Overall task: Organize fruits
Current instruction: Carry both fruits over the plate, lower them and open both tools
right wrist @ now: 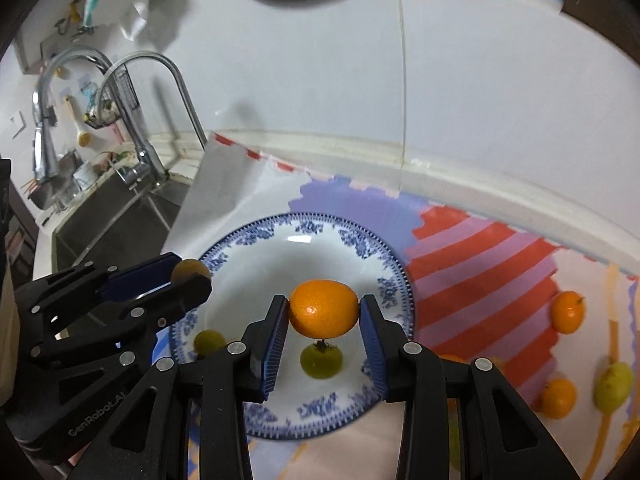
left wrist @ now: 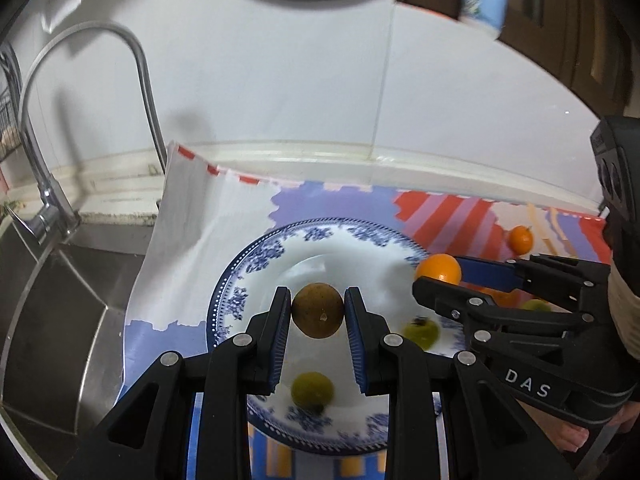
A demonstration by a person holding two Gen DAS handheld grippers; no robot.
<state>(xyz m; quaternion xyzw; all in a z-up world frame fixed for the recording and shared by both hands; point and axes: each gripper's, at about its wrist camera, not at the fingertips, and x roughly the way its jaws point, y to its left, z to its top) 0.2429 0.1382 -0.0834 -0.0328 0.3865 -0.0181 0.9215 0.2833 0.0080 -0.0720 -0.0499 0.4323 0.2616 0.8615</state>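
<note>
A blue-and-white plate (left wrist: 256, 256) (right wrist: 372, 256) lies on a colourful cloth. My left gripper (left wrist: 317, 312) is shut on a brown round fruit (left wrist: 317, 310) and holds it above the plate; it also shows in the right wrist view (right wrist: 191, 276). My right gripper (right wrist: 324, 314) is shut on an orange fruit (right wrist: 324, 308), held over the plate; it shows in the left wrist view (left wrist: 439, 270) too. Two green fruits (left wrist: 312, 391) (left wrist: 421, 333) lie on the plate, also seen in the right wrist view (right wrist: 321, 361) (right wrist: 209, 342).
Loose fruits lie on the cloth to the right: oranges (right wrist: 567, 312) (right wrist: 558, 398) and a green one (right wrist: 612, 387). A steel sink (left wrist: 60, 320) with a curved tap (left wrist: 80, 64) is to the left. A white tiled wall (left wrist: 280, 80) stands behind.
</note>
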